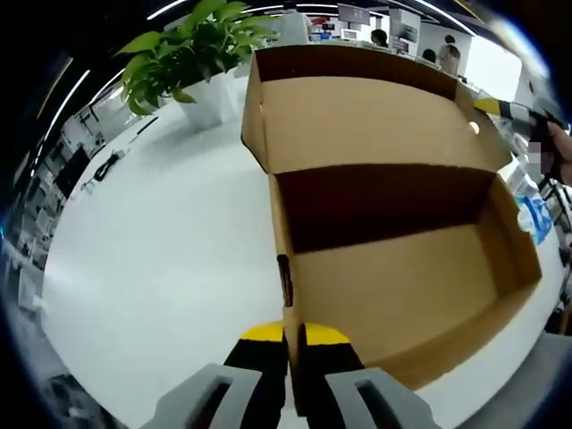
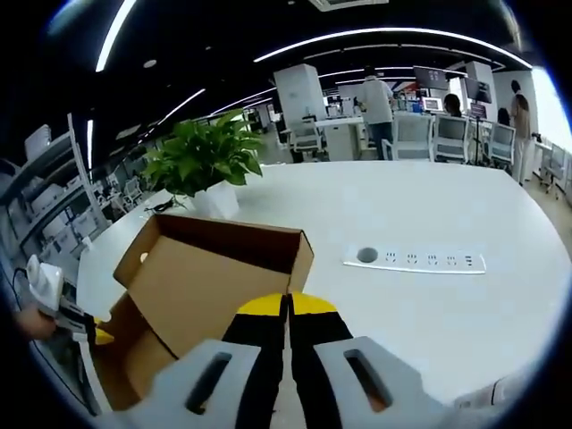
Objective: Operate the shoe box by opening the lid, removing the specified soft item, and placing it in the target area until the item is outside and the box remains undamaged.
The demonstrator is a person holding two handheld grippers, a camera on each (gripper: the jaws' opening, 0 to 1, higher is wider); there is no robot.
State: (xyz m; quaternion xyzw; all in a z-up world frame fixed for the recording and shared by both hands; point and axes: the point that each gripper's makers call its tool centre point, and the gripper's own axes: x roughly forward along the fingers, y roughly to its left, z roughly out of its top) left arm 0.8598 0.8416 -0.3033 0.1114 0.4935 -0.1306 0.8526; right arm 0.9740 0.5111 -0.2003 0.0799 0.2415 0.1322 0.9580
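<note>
BOX: shoe box (image 1: 393, 268), centre-right of left gripper view, lid (image 1: 366, 121) raised, interior bare; soft item not visible | LEFT: left gripper (image 1: 291, 338), jaws clamped on near wall edge | RIGHT: right gripper (image 2: 288, 308), jaws together, nothing held | HANDLING: cardboard judged light, creasable; grip wall edges gently.

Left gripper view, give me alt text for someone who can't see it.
An open brown cardboard shoe box sits on a white table, lid flipped up, its visible interior bare. The yellow-tipped black claw pinches the box's near wall. A leafy green potted plant stands behind.
</note>
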